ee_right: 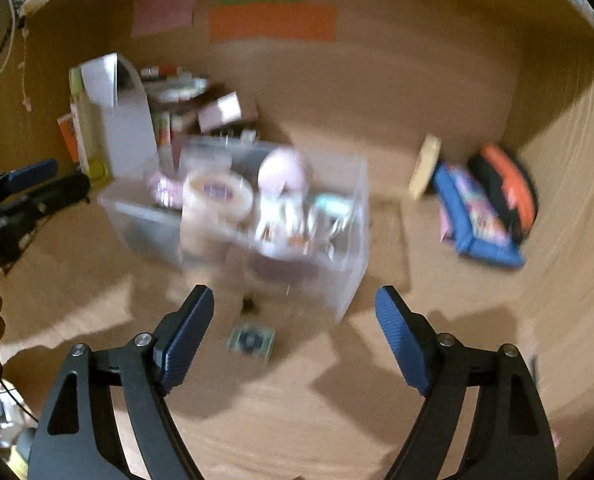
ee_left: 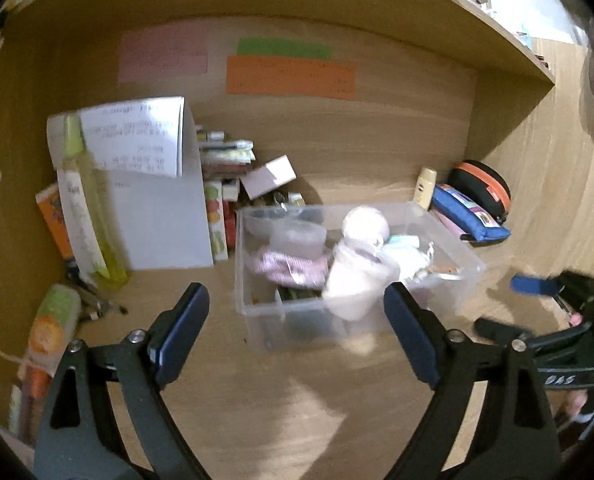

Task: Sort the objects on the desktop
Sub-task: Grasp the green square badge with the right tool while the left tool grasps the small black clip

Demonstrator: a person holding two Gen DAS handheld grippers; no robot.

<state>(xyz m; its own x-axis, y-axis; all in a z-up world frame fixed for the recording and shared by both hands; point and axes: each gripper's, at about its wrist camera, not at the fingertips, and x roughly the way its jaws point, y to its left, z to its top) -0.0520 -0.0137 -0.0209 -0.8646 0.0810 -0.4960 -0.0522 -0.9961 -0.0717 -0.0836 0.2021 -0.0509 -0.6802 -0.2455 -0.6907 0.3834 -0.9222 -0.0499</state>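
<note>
Left wrist view: the left gripper (ee_left: 297, 336) stands wide open with nothing between its blue pads, aimed down at the clear rectangular plastic bin (ee_left: 253, 292) on the wooden desk (ee_left: 257, 420). The bin already holds a pale pink round-headed bottle (ee_left: 357, 264), a pink patterned pouch (ee_left: 285, 268) and a translucent round tub (ee_left: 297, 236). Right wrist view: the right gripper (ee_right: 295, 334) is likewise spread wide and empty. Both views are motion-blurred, so fine contact detail is unreliable.

Objects apparently awaiting sorting:
- small green-and-blue square packet (ee_right: 251, 342), flat on the desk just in front of the bin and between the right gripper's pads in the picture;
- small dark item (ee_right: 249, 305) beside it, too blurred to identify;
- blue zip pencil case (ee_left: 471, 210) and black-and-orange hard case (ee_left: 483, 188), well apart at the right rear.

Recommended procedure: let the view settle first. Take the square packet with the right gripper; lower until the pads straddle its edges, since a flat item is likely to slip. Keep the left gripper clear of the bin rim.
</note>
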